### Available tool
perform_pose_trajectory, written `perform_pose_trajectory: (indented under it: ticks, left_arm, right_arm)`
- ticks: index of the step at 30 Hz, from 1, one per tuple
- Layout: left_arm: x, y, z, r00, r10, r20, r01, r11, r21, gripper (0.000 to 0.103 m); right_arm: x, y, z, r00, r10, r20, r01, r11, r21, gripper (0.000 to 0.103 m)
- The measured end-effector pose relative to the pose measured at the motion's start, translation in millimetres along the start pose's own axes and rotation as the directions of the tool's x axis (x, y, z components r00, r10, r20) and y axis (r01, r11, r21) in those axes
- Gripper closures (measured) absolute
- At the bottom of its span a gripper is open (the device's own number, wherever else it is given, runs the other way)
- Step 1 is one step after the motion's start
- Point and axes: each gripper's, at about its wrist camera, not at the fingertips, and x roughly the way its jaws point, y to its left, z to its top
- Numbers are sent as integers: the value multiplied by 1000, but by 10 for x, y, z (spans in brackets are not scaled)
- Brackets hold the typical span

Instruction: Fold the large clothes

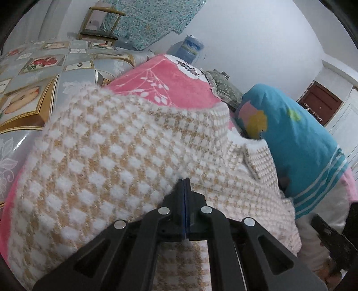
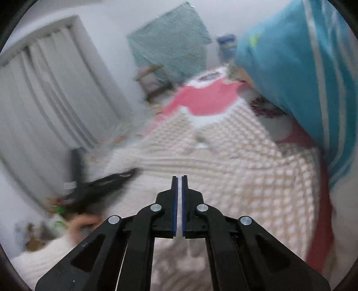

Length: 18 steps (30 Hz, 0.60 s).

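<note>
A fluffy beige-and-white checked sweater (image 1: 125, 156) lies spread over a pink blanket (image 1: 170, 87). My left gripper (image 1: 184, 181) is shut, its tips pressed into a pucker of the knit near the sweater's middle. In the blurred right wrist view the same sweater (image 2: 235, 170) fills the centre. My right gripper (image 2: 179, 179) is shut, with a white strip of fabric showing between its blue pads. The left gripper (image 2: 107, 179) appears there as a dark smear at the sweater's left edge, with a hand (image 2: 82, 221) behind it.
A person in a blue striped top (image 1: 297, 143) leans over the right side. A patterned glossy bed cover (image 1: 44, 73) lies to the left. A wooden chair (image 1: 100, 24), teal cloth (image 1: 152, 20) and water bottle (image 1: 190, 48) stand behind. Curtains (image 2: 49, 94) hang at the left.
</note>
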Motion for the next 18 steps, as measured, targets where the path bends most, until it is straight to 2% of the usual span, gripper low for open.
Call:
perform_pose_trajectory:
  ticks: [1, 2, 3, 4, 5, 6, 9, 11, 12, 13, 14, 15, 16, 17, 18]
  left_arm:
    - [-14, 18, -11, 1000, -1, 1, 1, 1000, 0, 100]
    - [-40, 41, -14, 1000, -5, 1, 5, 1000, 1, 100]
    - [37, -76, -48, 1000, 2, -1, -2, 1000, 12, 100]
    - [22, -98, -64, 1000, 13, 1, -13, 999, 29, 100]
    - [39, -128, -66, 1000, 27, 5, -27, 999, 40, 100]
    - [71, -143, -73, 999, 35, 11, -36, 998, 42, 100]
    - [82, -150, -105, 998, 49, 32, -50, 998, 28, 100]
    - [103, -205, -123, 996, 82, 34, -84, 995, 49, 100]
    - [112, -213, -123, 996, 86, 31, -88, 995, 51, 100]
    - [111, -202, -115, 997, 79, 26, -80, 996, 41, 100]
    - [109, -191, -111, 997, 70, 22, -71, 997, 31, 100]
    - [107, -182, -105, 998, 62, 17, -62, 998, 21, 100]
    - [101, -174, -94, 999, 53, 7, -53, 999, 8, 100]
    - [100, -162, -86, 999, 42, -2, -42, 999, -5, 100]
    - [94, -139, -66, 1000, 19, -25, -19, 1000, -24, 100]
  right_arm:
    - [221, -158, -62, 993, -90, -79, 92, 995, 27, 103]
    - [344, -379, -153, 988, -94, -120, 106, 989, 100, 103]
    - [286, -646, -290, 999, -8, -49, 20, 970, 241, 103]
    - [168, -721, -338, 999, -49, -4, 48, 958, 283, 103]
    - [57, -690, -348, 992, -125, 25, 113, 953, 281, 103]
    - [-49, -598, -343, 956, -290, 47, 269, 929, 255, 103]
    - [-79, -529, -307, 952, -302, 39, 285, 929, 238, 103]
    - [-216, -344, -309, 943, -302, 139, 273, 942, 196, 102]
    - [-282, -138, -264, 950, -232, 211, 209, 970, 122, 102]
    - [-213, 40, -191, 961, -169, 219, 160, 985, 56, 101]
    - [-92, 224, -152, 977, -109, 184, 116, 993, -32, 94]
    - [98, 359, -145, 990, -97, 105, 109, 987, -116, 84]
    - [319, 453, -190, 990, -136, 29, 139, 973, -182, 67]
    - [550, 467, -306, 981, -192, -30, 181, 956, -231, 66]
    - [584, 432, -369, 983, -186, -12, 178, 958, -225, 66]
